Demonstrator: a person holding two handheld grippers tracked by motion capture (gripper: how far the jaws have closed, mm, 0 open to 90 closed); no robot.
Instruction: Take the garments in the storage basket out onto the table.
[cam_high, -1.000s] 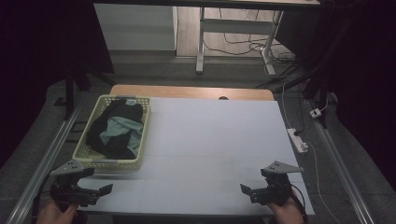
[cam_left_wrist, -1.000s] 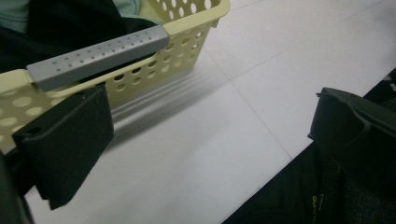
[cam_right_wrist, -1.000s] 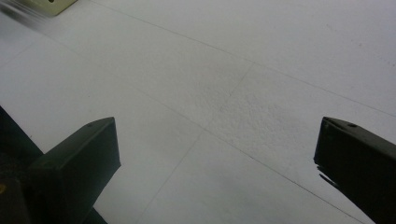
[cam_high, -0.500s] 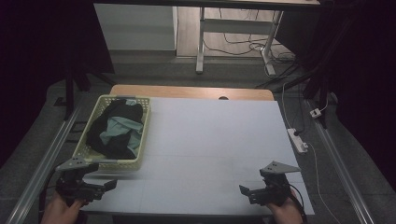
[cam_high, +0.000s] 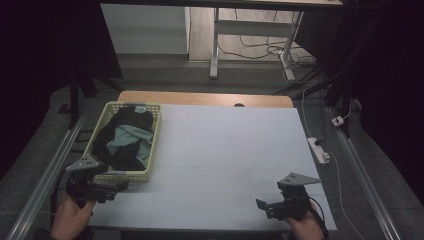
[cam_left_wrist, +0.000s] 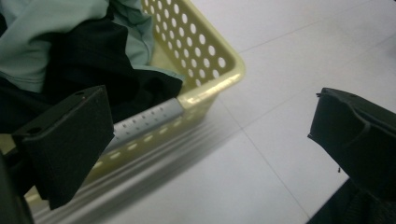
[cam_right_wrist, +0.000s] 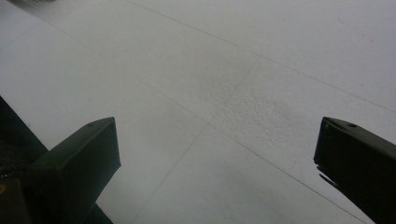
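Observation:
A pale yellow perforated basket stands at the table's left side. It holds a black garment and a teal one heaped together. My left gripper hovers at the basket's near right corner, jaws pointing right. In the left gripper view it is open, and the basket's corner wall, the black cloth and the teal cloth lie between and beyond the jaws. My right gripper sits low at the front right, open over bare white tabletop.
The white table surface stretches between the two grippers, with a wooden strip along its far edge. A power strip and cables lie on the floor to the right. Metal rails run along both sides.
My left gripper has moved forward and slightly right, up to the basket's near corner. The right gripper has barely shifted.

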